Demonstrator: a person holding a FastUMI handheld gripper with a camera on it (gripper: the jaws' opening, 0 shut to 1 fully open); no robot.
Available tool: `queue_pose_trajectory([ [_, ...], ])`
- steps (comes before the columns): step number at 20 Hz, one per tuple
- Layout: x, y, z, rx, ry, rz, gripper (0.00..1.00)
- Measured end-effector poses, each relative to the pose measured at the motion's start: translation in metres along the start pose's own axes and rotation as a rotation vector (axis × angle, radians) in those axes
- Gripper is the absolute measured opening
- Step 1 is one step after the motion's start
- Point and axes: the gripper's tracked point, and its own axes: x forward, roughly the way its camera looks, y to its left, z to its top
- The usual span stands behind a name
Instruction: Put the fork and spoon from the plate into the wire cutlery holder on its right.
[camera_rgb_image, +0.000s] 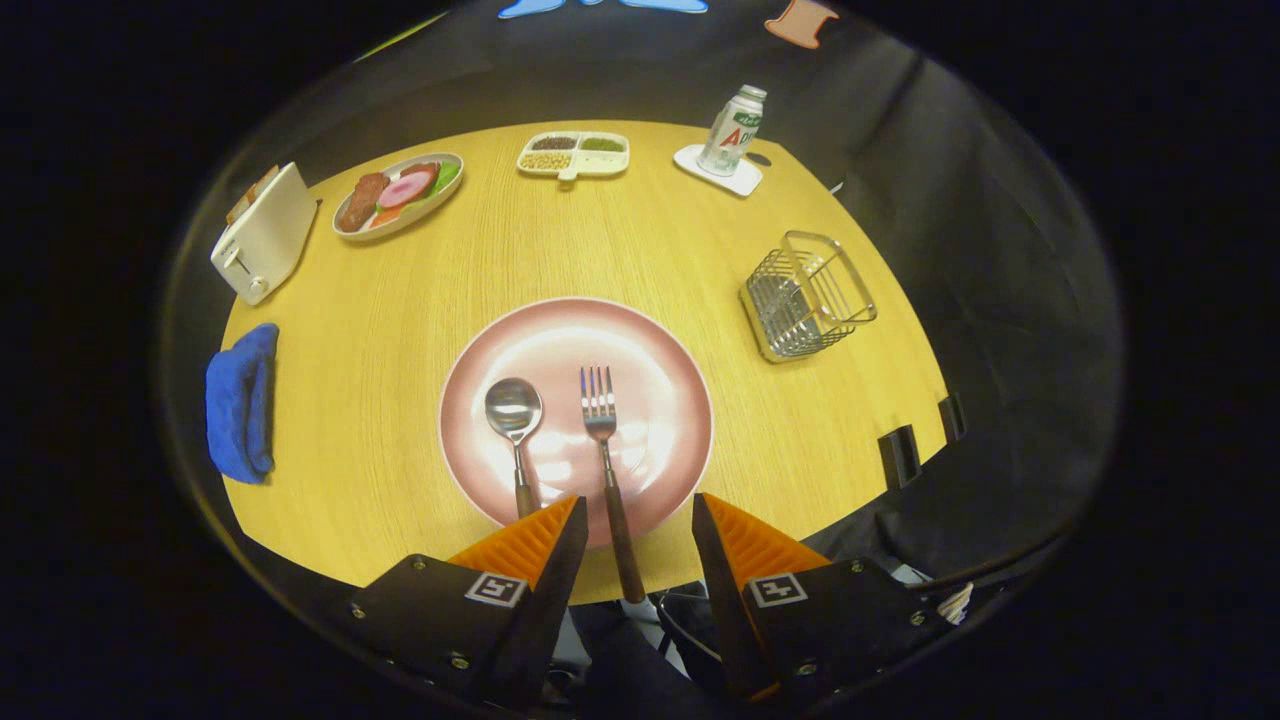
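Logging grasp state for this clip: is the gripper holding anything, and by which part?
Nothing held. The gripper is open, the fork handle lying between its fingers, untouched.

I'm looking down on a round wooden table with a pale yellow grain, lit brightly from above. Black cloth hangs behind it as the booth's wall and drapes down past the far right side. Two small black clips grip the table's right rim. Beyond the near rim the floor is dark and hard to make out.
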Motion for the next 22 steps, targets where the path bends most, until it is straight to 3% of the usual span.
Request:
queue_pose_trajectory([
  [12, 0.047, 0.01, -0.014, -0.072, 0.103, 0.041, 0.66],
  [16, 0.054, 0.022, -0.018, -0.077, 0.136, 0.095, 0.48],
  [17, 0.054, 0.025, -0.018, -0.071, 0.133, 0.103, 0.26],
  [18, 0.057, 0.023, -0.018, -0.063, 0.125, 0.084, 0.18],
  [22, 0.057, 0.026, -0.018, -0.051, 0.126, 0.077, 0.08],
])
